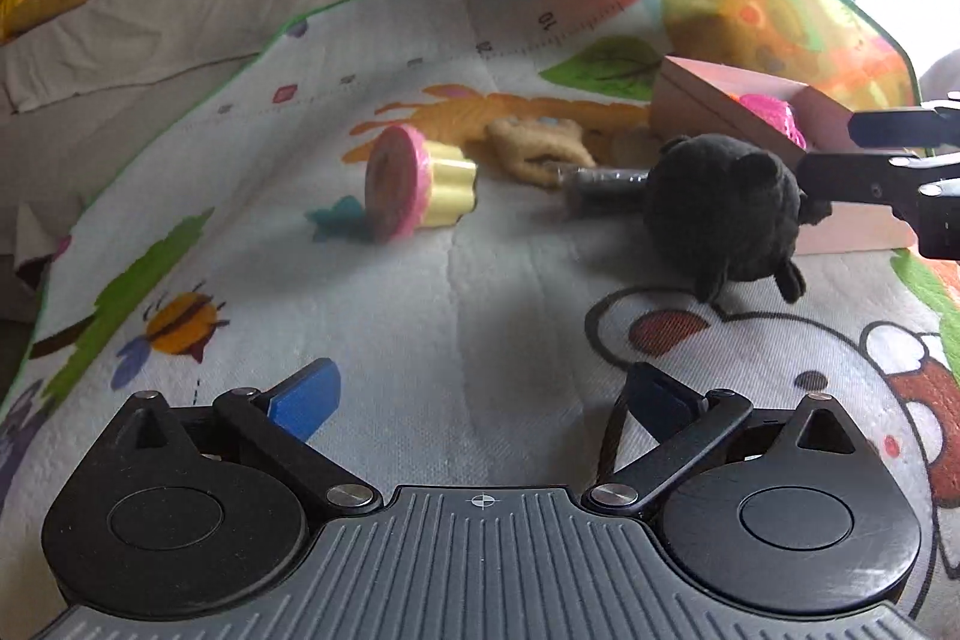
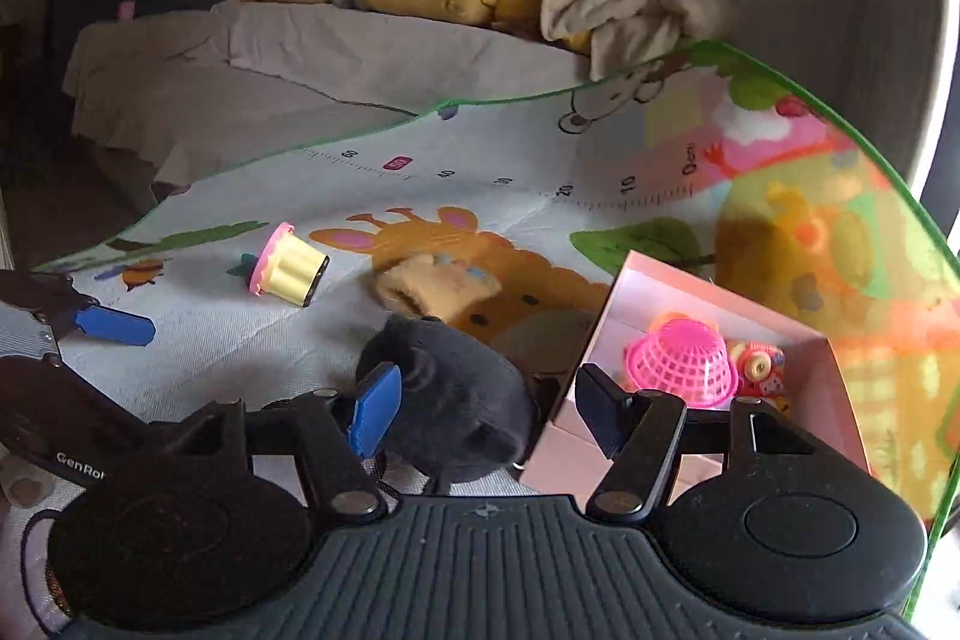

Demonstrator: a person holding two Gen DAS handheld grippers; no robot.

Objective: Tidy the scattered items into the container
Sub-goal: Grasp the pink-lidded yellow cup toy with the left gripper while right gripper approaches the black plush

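A black plush toy point(image 1: 723, 214) lies on the play mat next to the pink box point(image 1: 738, 100). My right gripper point(image 2: 486, 415) is open around the plush point(image 2: 462, 400), its jaws on either side, right by the box's point(image 2: 834, 388) near corner. It shows from the side in the left wrist view point(image 1: 840, 148). My left gripper point(image 1: 480, 400) is open and empty, low over the mat. A pink-and-yellow cupcake toy point(image 1: 417, 181) lies on its side further out, with a tan plush point(image 1: 537, 145) and a dark cylinder point(image 1: 606, 184) beyond.
The box holds a pink basket point(image 2: 684, 364) and a small red toy point(image 2: 759, 367). The colourful mat point(image 1: 480, 292) has a green edge. A grey bed point(image 2: 270, 64) with pillows, soft toys and a crumpled cloth point(image 2: 624, 10) stands behind.
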